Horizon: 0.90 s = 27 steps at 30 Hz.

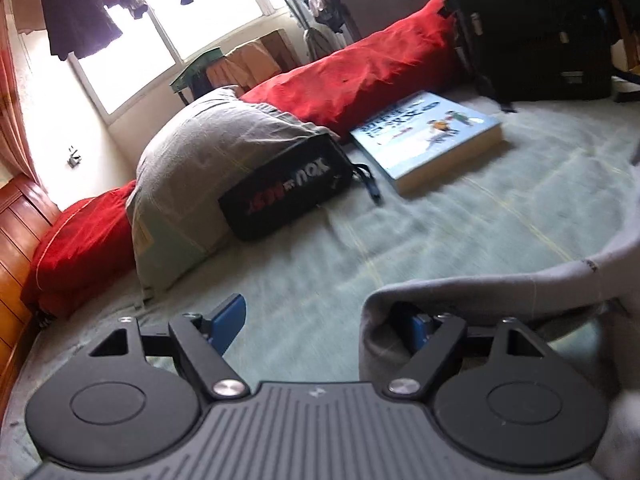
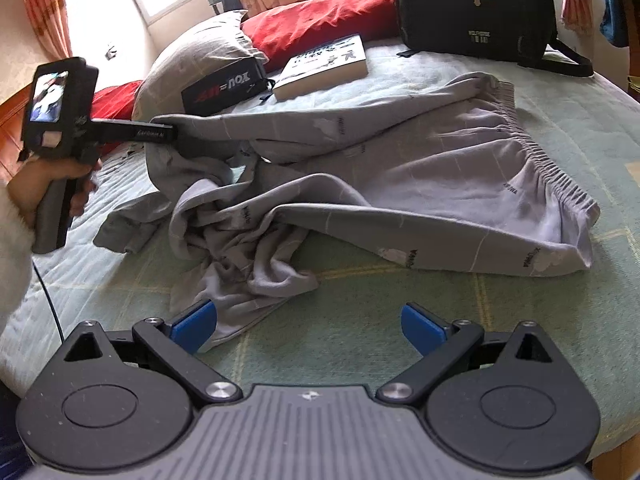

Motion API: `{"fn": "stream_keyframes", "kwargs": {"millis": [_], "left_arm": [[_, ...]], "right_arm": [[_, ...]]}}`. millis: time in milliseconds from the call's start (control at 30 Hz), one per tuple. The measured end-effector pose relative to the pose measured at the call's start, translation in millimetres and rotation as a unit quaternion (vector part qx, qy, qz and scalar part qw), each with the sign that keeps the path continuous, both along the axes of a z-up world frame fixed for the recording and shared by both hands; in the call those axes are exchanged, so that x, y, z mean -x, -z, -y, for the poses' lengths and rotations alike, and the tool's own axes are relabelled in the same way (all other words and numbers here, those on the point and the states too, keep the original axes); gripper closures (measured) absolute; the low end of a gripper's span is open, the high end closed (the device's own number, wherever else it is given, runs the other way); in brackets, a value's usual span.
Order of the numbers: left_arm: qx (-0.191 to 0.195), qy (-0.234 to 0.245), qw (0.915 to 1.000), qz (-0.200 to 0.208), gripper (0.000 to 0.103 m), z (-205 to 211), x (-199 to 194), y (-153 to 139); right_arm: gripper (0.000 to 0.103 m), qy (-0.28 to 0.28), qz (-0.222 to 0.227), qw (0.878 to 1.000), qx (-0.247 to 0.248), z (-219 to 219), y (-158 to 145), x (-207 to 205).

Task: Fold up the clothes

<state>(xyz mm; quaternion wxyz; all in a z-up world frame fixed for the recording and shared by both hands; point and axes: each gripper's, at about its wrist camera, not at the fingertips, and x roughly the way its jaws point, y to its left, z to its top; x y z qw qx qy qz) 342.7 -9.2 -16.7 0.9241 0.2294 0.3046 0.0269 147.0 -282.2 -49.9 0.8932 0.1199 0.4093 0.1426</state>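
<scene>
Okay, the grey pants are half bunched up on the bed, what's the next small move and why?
Probably draw the left gripper further out, away from the waistband, to straighten that leg. The grey pants are draped over one of its fingers, while the other leg lies crumpled in front of the open right gripper, which holds nothing.

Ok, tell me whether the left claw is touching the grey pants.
Touching. In the left wrist view the grey pants drape over one finger of the left claw, with nothing pinched between its wide-open fingers.
</scene>
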Motion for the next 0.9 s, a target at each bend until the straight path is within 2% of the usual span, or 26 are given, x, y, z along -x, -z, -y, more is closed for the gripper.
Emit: {"fn": "stream_keyframes", "kwargs": {"millis": [267, 467, 567, 733, 900], "left_arm": [[-0.013, -0.053, 0.9985, 0.007, 0.023, -5, -81, 6], [-0.039, -0.068, 0.9966, 0.024, 0.023, -2, -127, 10], [-0.035, -0.069, 0.997, -0.002, 0.023, -2, -139, 18], [-0.046, -0.03, 0.9978, -0.037, 0.023, 1, -115, 32], [-0.011, 0.013, 0.9977, -0.066, 0.023, -6, -63, 18]], "right_arm": [[0.002, 0.024, -0.008, 1.0, -0.006, 19, 9, -15], [0.002, 0.038, -0.009, 0.999, -0.012, 29, 12, -23], [0.002, 0.038, -0.005, 0.999, -0.015, 30, 12, -26], [0.002, 0.034, -0.007, 0.999, -0.017, 29, 12, -25], [0.002, 0.031, 0.002, 0.999, -0.02, 26, 3, -15]]}}
